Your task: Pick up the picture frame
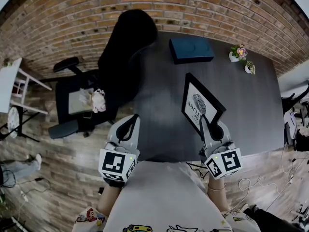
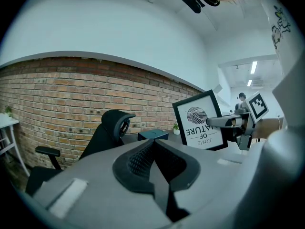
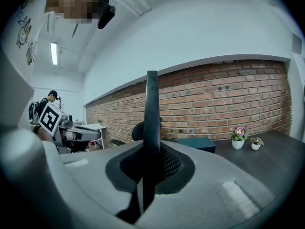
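The black picture frame (image 1: pixel 200 105) with a white leaf print stands tilted over the front of the dark table (image 1: pixel 256 110). My right gripper (image 1: pixel 203 122) is shut on its near edge. In the right gripper view the frame (image 3: pixel 151 104) shows edge-on as a thin black bar rising from between the closed jaws of the right gripper (image 3: pixel 150 149). In the left gripper view the frame (image 2: pixel 199 120) faces me at the right, with the right gripper (image 2: pixel 224 122) clamped on its side. My left gripper (image 1: pixel 132 122) hangs at the table's front left edge, and the left gripper (image 2: pixel 153 146) is shut with nothing in it.
A black office chair (image 1: pixel 123 52) stands at the table's left end, and a soft toy lies on a second chair (image 1: pixel 72 100). At the back of the table are a dark blue box (image 1: pixel 191 49) and two small flower pots (image 1: pixel 239 54). Behind runs a brick wall. Cables (image 1: pixel 251 182) lie on the floor.
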